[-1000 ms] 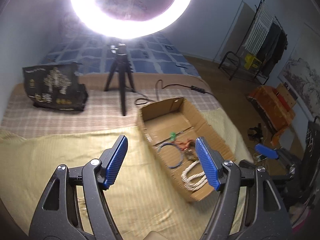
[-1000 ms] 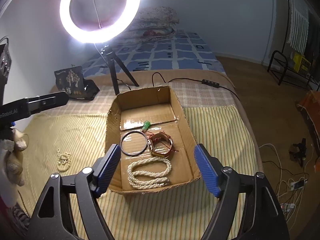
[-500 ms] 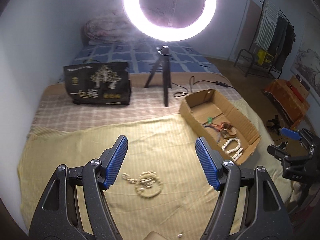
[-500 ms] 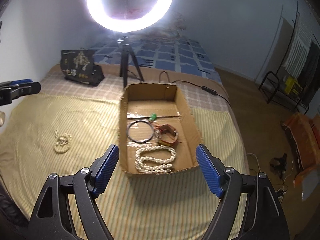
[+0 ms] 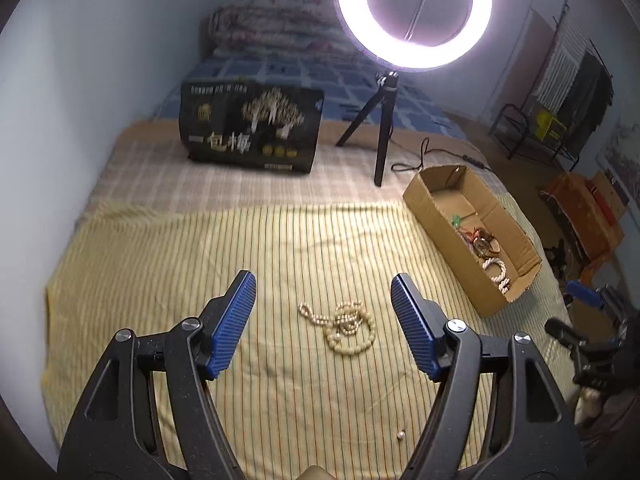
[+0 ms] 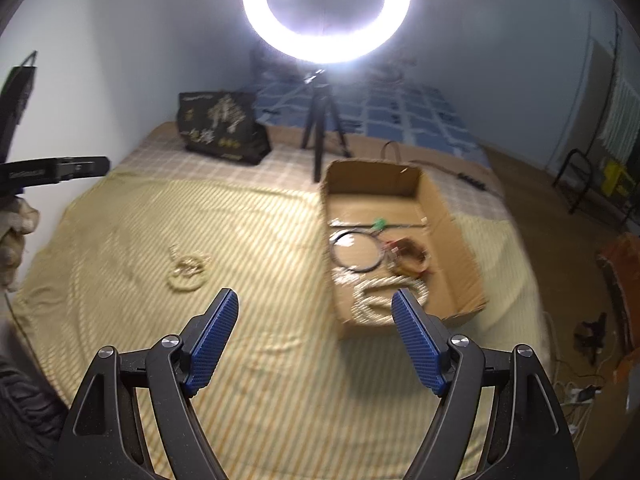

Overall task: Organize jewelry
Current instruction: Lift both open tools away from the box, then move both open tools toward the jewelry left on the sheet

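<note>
A cream bead necklace (image 5: 346, 327) lies in a loose heap on the yellow striped cloth (image 5: 200, 264). My left gripper (image 5: 323, 322) is open and empty, hovering just short of it with the necklace between the finger lines. The necklace also shows in the right wrist view (image 6: 187, 270), blurred. A cardboard box (image 6: 452, 240) to the right holds a white bead rope (image 6: 376, 296), a dark ring (image 6: 354, 254) and a brown bracelet (image 6: 410, 256). My right gripper (image 6: 315, 344) is open and empty, above the cloth left of the box's near corner.
A ring light on a black tripod (image 5: 384, 148) stands behind the box (image 5: 520, 256). A black printed bag (image 5: 250, 128) stands at the back of the bed. A single loose bead (image 5: 399, 435) lies on the cloth near my left gripper. The bed edge drops to the floor at the right.
My left gripper has swung left, away from the box, and now faces the loose necklace. My right gripper has drawn back and turned left, so the box has shifted right in its view.
</note>
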Tool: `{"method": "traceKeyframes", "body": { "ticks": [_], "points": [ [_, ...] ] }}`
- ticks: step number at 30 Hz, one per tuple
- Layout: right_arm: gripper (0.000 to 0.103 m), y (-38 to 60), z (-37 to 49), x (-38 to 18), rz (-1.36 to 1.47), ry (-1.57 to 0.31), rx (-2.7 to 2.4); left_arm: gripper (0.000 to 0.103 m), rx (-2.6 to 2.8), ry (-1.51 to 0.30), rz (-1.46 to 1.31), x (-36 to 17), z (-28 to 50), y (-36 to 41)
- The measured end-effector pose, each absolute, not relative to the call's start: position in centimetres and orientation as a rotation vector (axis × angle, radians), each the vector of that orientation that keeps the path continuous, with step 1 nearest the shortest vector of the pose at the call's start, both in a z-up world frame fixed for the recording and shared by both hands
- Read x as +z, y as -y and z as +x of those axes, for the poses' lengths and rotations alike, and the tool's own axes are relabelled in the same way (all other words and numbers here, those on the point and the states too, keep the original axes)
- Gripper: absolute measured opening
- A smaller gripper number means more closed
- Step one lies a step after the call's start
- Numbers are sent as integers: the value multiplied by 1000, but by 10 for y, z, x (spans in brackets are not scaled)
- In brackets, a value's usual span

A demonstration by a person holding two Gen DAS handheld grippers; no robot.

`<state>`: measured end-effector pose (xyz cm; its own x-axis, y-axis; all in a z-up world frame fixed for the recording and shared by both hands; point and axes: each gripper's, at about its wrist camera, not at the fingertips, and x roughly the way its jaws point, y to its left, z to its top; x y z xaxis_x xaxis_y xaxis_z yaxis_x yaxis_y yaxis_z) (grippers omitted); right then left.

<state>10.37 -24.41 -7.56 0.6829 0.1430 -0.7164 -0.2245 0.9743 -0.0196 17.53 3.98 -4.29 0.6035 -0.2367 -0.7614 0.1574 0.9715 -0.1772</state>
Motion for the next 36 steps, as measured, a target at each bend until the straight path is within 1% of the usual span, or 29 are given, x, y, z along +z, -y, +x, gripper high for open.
{"method": "traceKeyframes", "body": {
  "ticks": [4,6,10,12,18,19,20,21,23,25,27,28,29,30,31,36],
  "points": [
    [79,230,96,-86,-120,-821,245,71,-220,-905,-89,-52,176,-45],
    [79,223,93,-91,-121,-836,267,62,-218,-920,-97,-57,178,-47],
    [79,214,90,-100,-97,-865,313,55,-222,-948,-102,-66,182,-49],
    [79,212,92,-104,-79,-880,327,47,-230,-960,-95,-69,182,-47],
    [78,211,106,-113,-18,-923,358,44,-254,-974,-85,-75,177,-45],
    [76,209,109,-114,-17,-927,367,43,-261,-978,-83,-76,176,-45],
    [75,208,111,-116,-16,-932,375,38,-267,-985,-78,-79,173,-45],
    [72,207,114,-118,-14,-941,383,37,-271,-991,-75,-81,170,-45],
    [67,206,120,-123,3,-962,404,37,-279,-1002,-73,-85,165,-47],
    [58,205,127,-129,27,-987,424,37,-283,-1010,-68,-90,161,-48],
    [55,204,134,-134,51,-1007,436,36,-286,-1026,-66,-95,159,-49],
    [53,204,137,-136,63,-1016,440,33,-287,-1038,-64,-98,158,-49],
    [50,203,141,-139,80,-1027,450,27,-287,-1044,-64,-100,158,-50],
    [44,201,146,-142,100,-1042,465,26,-287,-1049,-68,-102,159,-50],
    [41,200,148,-144,113,-1051,476,26,-288,-1052,-73,-103,160,-51],
    [39,188,166,-155,165,-1091,510,26,-302,-1070,-99,-105,162,-53]
  ]
}}
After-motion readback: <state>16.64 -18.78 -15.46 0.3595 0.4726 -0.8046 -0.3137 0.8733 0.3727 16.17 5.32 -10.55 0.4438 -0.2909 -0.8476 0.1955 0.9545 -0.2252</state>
